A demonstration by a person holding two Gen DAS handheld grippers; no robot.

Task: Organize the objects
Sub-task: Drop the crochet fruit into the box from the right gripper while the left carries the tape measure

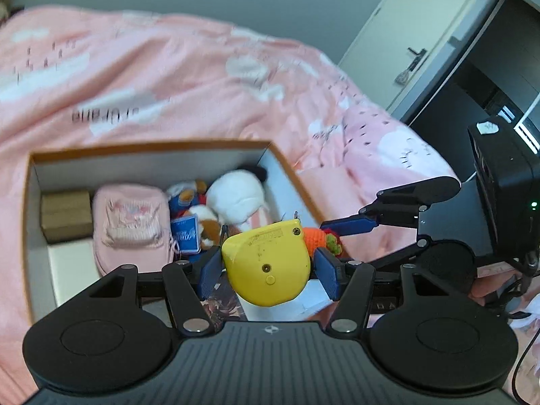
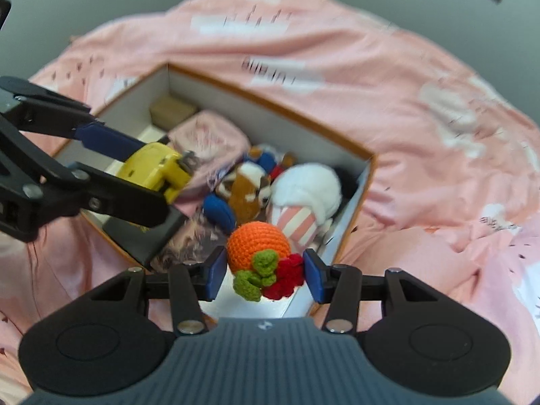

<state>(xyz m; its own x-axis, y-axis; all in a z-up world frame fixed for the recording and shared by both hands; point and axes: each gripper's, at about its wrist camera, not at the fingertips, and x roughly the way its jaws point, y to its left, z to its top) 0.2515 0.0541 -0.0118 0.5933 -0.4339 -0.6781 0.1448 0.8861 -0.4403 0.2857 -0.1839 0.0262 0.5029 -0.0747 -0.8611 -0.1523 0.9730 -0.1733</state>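
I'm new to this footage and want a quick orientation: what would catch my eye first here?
The yellow tape measure clamped in the left gripper, and the orange crocheted toy between the right gripper fingers. Both hang over an open box of plush toys on a pink bedspread.

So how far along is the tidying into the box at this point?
Mostly done: the orange-rimmed cardboard box on the pink bedspread already holds a pink pouch, a small brown block and plush toys. In hand: the left tongs grip a yellow tape measure, the right tongs an orange crocheted fruit. Both remain to be dropped in.
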